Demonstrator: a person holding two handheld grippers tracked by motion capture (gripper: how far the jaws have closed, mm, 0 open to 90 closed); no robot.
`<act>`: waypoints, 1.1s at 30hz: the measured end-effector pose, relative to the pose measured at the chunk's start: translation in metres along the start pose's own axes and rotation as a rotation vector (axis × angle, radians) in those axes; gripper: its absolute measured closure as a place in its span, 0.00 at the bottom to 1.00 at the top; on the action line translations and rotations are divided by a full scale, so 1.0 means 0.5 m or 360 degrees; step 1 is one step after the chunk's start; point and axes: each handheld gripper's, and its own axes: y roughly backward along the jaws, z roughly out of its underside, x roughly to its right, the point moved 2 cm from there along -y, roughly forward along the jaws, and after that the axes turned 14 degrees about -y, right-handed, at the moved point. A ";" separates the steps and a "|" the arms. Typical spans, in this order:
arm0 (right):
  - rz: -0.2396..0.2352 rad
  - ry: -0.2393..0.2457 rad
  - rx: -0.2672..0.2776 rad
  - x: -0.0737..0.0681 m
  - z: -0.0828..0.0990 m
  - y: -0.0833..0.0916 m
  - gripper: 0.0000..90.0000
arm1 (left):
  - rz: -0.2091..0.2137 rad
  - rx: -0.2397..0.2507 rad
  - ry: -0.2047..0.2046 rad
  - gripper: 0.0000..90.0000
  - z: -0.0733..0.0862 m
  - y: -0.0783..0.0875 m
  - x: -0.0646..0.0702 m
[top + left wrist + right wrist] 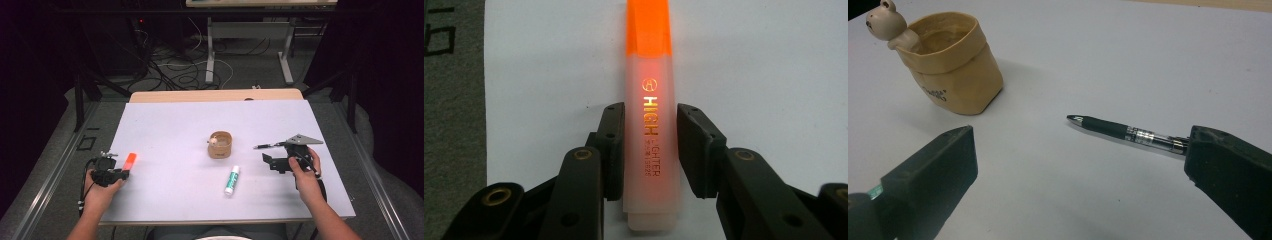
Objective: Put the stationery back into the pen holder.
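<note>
An orange highlighter (130, 160) lies near the table's left edge, its orange cap pointing away from me. My left gripper (124, 173) has it by the pale barrel (649, 150), with both pads (614, 145) against the sides. A black pen (265, 146) lies right of centre. My right gripper (274, 153) stands open just before it. In the right gripper view the pen (1123, 131) points left between the wide jaws of that gripper (1080, 145), and its back end is hidden behind the right jaw. A beige pouch-shaped holder (220, 145) with a small bear figure stands mid-table.
A white and green glue stick (232, 180) lies in front of the holder (955, 65). The white table top (170, 125) ends close to the left hand, with grey floor beside it. Cables and a desk frame (250, 50) lie beyond the far edge.
</note>
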 end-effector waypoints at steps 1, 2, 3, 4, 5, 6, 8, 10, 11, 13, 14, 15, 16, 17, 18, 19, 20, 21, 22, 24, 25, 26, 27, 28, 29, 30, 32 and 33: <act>-0.0001 0.0000 0.0001 0.000 0.000 0.000 0.01 | 0.0000 -0.0002 0.0002 0.73 0.000 0.000 0.000; 0.0000 0.0003 0.0003 0.000 0.000 0.000 0.00 | -0.0002 0.0003 0.0004 0.73 -0.001 -0.001 0.000; 0.0001 0.0006 0.0005 0.000 0.000 0.000 0.01 | 0.0000 -0.0002 0.0005 0.73 -0.002 0.000 0.000; 0.0001 0.0005 0.0005 0.000 0.000 0.000 0.00 | 0.0008 -0.0004 0.0012 0.73 -0.002 0.000 0.000; 0.0002 0.0004 0.0004 0.001 0.000 0.000 0.00 | 0.0011 0.0005 0.0023 0.73 -0.003 -0.001 0.001; 0.0003 0.0005 0.0005 0.001 0.000 0.000 0.00 | 0.0027 -0.0003 0.0027 0.73 -0.004 0.001 0.001; 0.0002 0.0005 0.0005 0.001 0.000 0.000 0.01 | 0.0020 -0.0002 0.0020 0.73 -0.005 0.003 0.002; 0.0001 0.0002 0.0004 0.000 0.000 0.000 0.00 | 0.0017 0.0012 0.0022 0.73 -0.007 0.004 0.003; 0.0002 0.0005 0.0004 0.001 0.000 0.000 0.01 | 0.0016 0.0019 0.0026 0.74 -0.007 0.005 0.004; 0.0003 0.0003 0.0002 0.000 0.000 0.000 0.01 | 0.0004 0.0046 0.0019 0.74 -0.009 0.006 0.004; -0.0001 0.0000 0.0000 0.000 0.000 0.000 0.01 | 0.0012 0.0047 0.0023 0.74 -0.009 0.006 0.006; -0.0001 0.0001 0.0000 0.000 0.001 0.000 0.01 | 0.0013 0.0043 0.0020 0.74 -0.010 0.008 0.007; -0.0001 0.0000 0.0000 -0.001 0.001 0.000 0.01 | 0.0016 0.0044 0.0020 0.74 -0.010 0.009 0.008; -0.0003 0.0000 -0.0001 -0.001 0.001 0.000 0.01 | 0.0020 0.0048 0.0028 0.74 -0.012 0.011 0.009; -0.0003 0.0000 -0.0001 -0.001 0.001 0.000 0.01 | 0.0007 0.0073 0.0027 0.74 -0.012 0.012 0.010; 0.0000 0.0001 0.0000 -0.001 0.001 0.000 0.01 | 0.0016 0.0067 0.0017 0.74 -0.013 0.015 0.010; 0.0002 0.0004 0.0000 -0.001 0.001 0.000 0.01 | 0.0014 0.0083 0.0020 0.74 -0.015 0.017 0.011; 0.0002 0.0002 0.0000 -0.001 0.001 0.000 0.01 | 0.0008 0.0102 0.0018 0.74 -0.015 0.018 0.013; 0.0002 0.0003 0.0001 -0.001 0.001 0.000 0.01 | 0.0010 0.0104 0.0006 0.74 -0.017 0.022 0.013; 0.0004 0.0001 0.0000 -0.001 0.001 -0.001 0.01 | 0.0009 0.0131 0.0002 0.74 -0.019 0.026 0.017; 0.0004 0.0000 0.0000 -0.001 0.001 -0.001 0.01 | 0.0001 0.0152 -0.0006 0.74 -0.021 0.028 0.018; 0.0003 -0.0002 0.0001 -0.001 0.001 -0.001 0.01 | 0.0001 0.0164 -0.0005 0.74 -0.022 0.031 0.020; 0.0003 -0.0010 -0.0001 -0.002 0.001 -0.001 0.01 | 0.0001 0.0189 -0.0002 0.74 -0.024 0.033 0.022; -0.0001 -0.0013 -0.0005 -0.002 0.002 -0.002 0.01 | 0.0004 0.0205 0.0000 0.74 -0.026 0.036 0.024; -0.0006 -0.0018 -0.0009 -0.002 0.002 -0.002 0.01 | 0.0015 0.0214 -0.0003 0.74 -0.028 0.041 0.026; -0.0011 -0.0021 -0.0011 -0.003 0.002 -0.002 0.01 | 0.0011 0.0245 -0.0003 0.74 -0.029 0.043 0.029; -0.0017 -0.0012 -0.0016 -0.006 0.002 -0.002 0.01 | 0.0015 0.0283 -0.0012 0.74 -0.034 0.049 0.034; -0.0019 -0.0022 -0.0013 -0.008 0.002 -0.003 0.00 | 0.0024 0.0302 -0.0022 0.74 -0.037 0.052 0.036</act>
